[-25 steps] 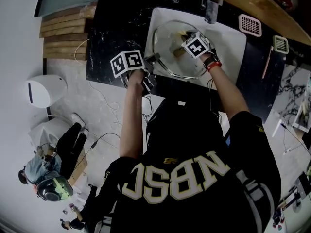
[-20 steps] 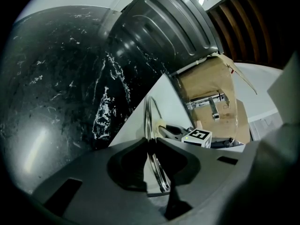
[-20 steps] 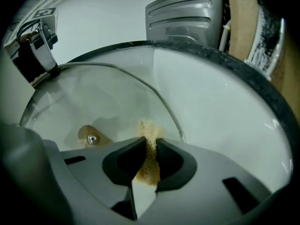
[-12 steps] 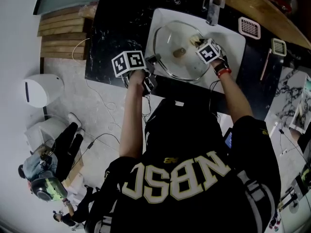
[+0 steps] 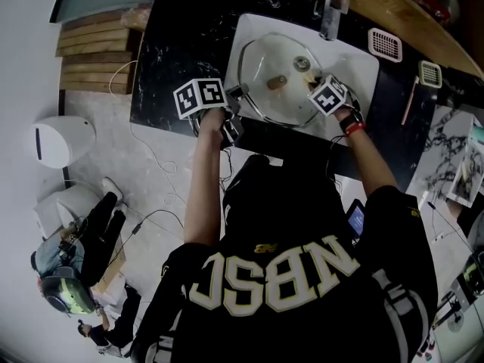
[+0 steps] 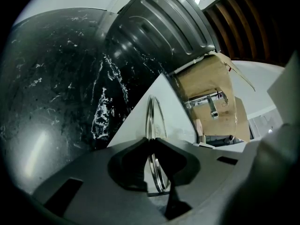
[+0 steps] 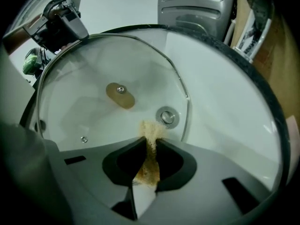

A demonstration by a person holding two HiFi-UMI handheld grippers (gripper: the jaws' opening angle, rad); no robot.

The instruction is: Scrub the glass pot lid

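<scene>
The glass pot lid [image 5: 265, 70] stands tilted in the white sink [image 5: 355, 59], its tan knob [image 5: 277, 82] facing me. My left gripper [image 5: 239, 94] is shut on the lid's metal rim [image 6: 151, 121] at its left edge; in the left gripper view the left gripper [image 6: 151, 143] pinches that rim. My right gripper [image 5: 322, 88] is over the lid's right side, pointing steeply down. In the right gripper view the right gripper [image 7: 150, 143] is shut on a tan scrub sponge [image 7: 149, 161], whose tip touches the glass near the knob [image 7: 120, 95] and the lid's lower edge.
The sink drain [image 7: 167, 117] lies just past the lid's rim. A faucet [image 5: 330, 13] stands at the sink's far side. Black marble counter [image 5: 181, 44] surrounds the sink. A pink strainer [image 5: 386, 44] and a smaller one [image 5: 429, 72] lie to the right.
My right gripper with the sponge has slid across the lid to the right and toward me. The left gripper and the lid have kept still.
</scene>
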